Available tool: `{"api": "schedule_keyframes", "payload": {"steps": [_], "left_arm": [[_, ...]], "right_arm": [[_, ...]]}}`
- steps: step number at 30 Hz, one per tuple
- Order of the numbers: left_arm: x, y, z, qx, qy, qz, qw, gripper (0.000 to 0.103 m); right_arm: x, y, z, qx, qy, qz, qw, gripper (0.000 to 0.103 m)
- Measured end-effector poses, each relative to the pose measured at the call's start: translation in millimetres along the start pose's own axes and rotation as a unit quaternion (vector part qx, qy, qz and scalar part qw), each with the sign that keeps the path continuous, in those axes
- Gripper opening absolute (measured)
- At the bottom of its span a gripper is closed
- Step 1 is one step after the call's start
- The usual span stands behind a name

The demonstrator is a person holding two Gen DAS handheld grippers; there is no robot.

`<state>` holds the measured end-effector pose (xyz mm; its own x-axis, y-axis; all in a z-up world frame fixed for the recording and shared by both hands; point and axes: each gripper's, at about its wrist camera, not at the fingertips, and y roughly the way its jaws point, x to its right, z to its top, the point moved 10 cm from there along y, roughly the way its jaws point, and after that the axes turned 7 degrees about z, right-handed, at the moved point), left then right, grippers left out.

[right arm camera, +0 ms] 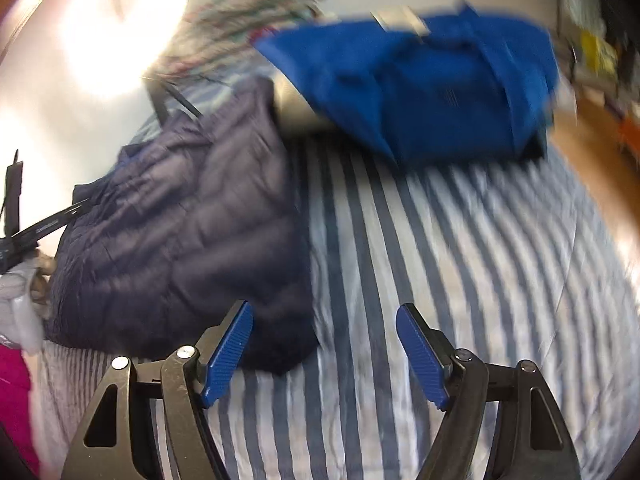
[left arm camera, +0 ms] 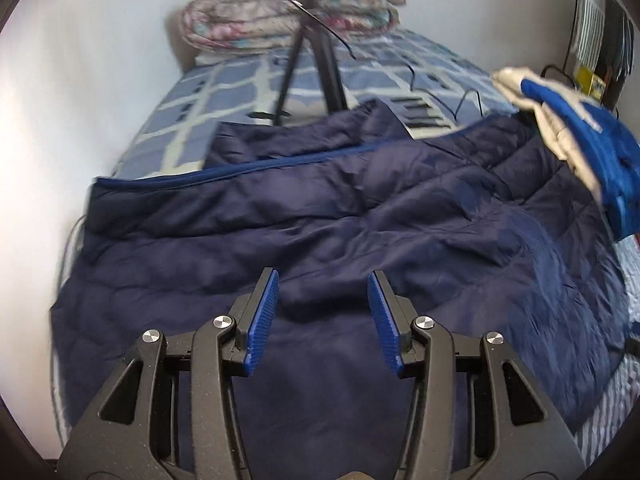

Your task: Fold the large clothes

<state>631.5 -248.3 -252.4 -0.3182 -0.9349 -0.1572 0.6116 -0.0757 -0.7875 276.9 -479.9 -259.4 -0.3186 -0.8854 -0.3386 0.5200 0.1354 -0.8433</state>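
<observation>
A navy quilted jacket point(left arm camera: 320, 216) lies spread across the bed, its lighter blue zipper edge running along the far side. My left gripper point(left arm camera: 324, 276) hovers just above its near part, jaws open, nothing between the blue pads. In the right wrist view the same jacket point(right arm camera: 180, 240) lies bunched at the left, and my right gripper point(right arm camera: 325, 306) stands wide open over the striped sheet point(right arm camera: 480, 280), its left pad beside the jacket's lower corner. A bright blue and grey garment point(right arm camera: 432, 92) lies folded beyond, also seen as the blue garment point(left arm camera: 592, 148) at the right.
A black tripod point(left arm camera: 316, 60) stands on the checked blue bedcover point(left arm camera: 240, 92), with a rolled floral quilt point(left arm camera: 288, 20) behind it. A white wall point(left arm camera: 80, 120) borders the bed's left side. A grey-gloved hand point(right arm camera: 20, 304) and pink cloth point(right arm camera: 12, 400) show at the left edge.
</observation>
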Motion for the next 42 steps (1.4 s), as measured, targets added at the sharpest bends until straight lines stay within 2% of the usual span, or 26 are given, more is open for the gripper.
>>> {"api": "schedule_keyframes", "payload": {"steps": [2,5,8,10,12,14,17,21,22,24,25,26,28,29,32,34,36,42], "left_arm": [[7.7,19.1,-1.4,-0.016,0.007,0.016,0.9997,0.048],[13.1,44.2,-12.4,-0.045,-0.007,0.0,0.999,0.048],[11.3,48.7,-13.2,-0.043,-0.011,-0.004,0.999,0.051],[3.1,38.5,-11.4,-0.04,-0.02,0.0,0.999,0.051],[-6.7,18.5,-9.7,-0.018,-0.026,0.007,0.9995,0.051],[-15.4,-8.3,-18.7,0.001,-0.032,-0.002,0.9995,0.051],[-19.6,-38.9,-54.7,0.003,-0.029,-0.017,0.9994,0.051],[-11.4,-55.9,-92.5,0.006,-0.024,-0.025,0.9994,0.051],[-8.1,-58.9,-98.3,0.011,-0.024,-0.024,0.9994,0.051],[-0.1,-57.6,-106.1,0.018,-0.012,-0.015,0.9997,0.051],[4.1,-54.4,-109.7,0.016,-0.006,-0.01,0.9998,0.051],[6.7,-50.7,-114.5,0.012,0.0,-0.007,0.9999,0.051],[8.5,-39.1,-122.8,0.009,0.005,-0.001,0.9999,0.051],[8.1,-37.2,-125.1,0.018,-0.001,-0.002,0.9998,0.051],[4.8,-38.0,-127.0,0.021,-0.013,-0.007,0.9997,0.051],[-4.9,-47.7,-130.0,0.015,-0.049,-0.017,0.9986,0.051],[-14.7,-65.8,-136.7,0.016,-0.086,-0.039,0.9954,0.051],[-36.3,-120.0,-174.6,0.033,-0.123,-0.069,0.9894,0.051]], "right_arm": [[1.5,5.6,-5.7,-0.007,0.007,0.011,1.0,0.077],[-8.1,9.3,-8.9,-0.009,0.014,0.047,0.999,0.077],[-22.2,10.4,-14.1,-0.011,0.017,0.075,0.997,0.079],[-31.2,11.8,-20.1,-0.015,0.015,0.085,0.996,0.079],[-39.0,14.9,-24.4,-0.022,0.02,0.1,0.995,0.082],[-45.0,19.9,-25.6,-0.025,0.03,0.112,0.993,0.084],[-48.0,30.8,-20.3,-0.019,0.046,0.115,0.992,0.086],[-51.3,42.0,-6.2,0.005,0.071,0.109,0.992,0.086],[-50.3,42.2,-2.8,0.009,0.072,0.104,0.992,0.084],[-50.8,44.3,1.5,0.015,0.074,0.091,0.993,0.074],[-53.0,45.3,3.2,0.018,0.071,0.082,0.994,0.061],[-54.4,44.5,3.4,0.018,0.067,0.078,0.995,0.041],[-61.6,40.2,5.5,0.02,0.052,0.071,0.996,0.026],[-67.6,34.0,9.3,0.03,0.032,0.053,0.998,0.02],[-85.6,15.0,17.8,0.053,-0.014,0.021,0.998,0.014],[-98.3,2.4,24.3,0.066,-0.035,0.015,0.997,0.013],[-108.8,-8.4,28.9,0.076,-0.052,0.011,0.996,0.012],[-148.1,-31.3,43.4,0.107,-0.101,0.009,0.989,0.011]]}}
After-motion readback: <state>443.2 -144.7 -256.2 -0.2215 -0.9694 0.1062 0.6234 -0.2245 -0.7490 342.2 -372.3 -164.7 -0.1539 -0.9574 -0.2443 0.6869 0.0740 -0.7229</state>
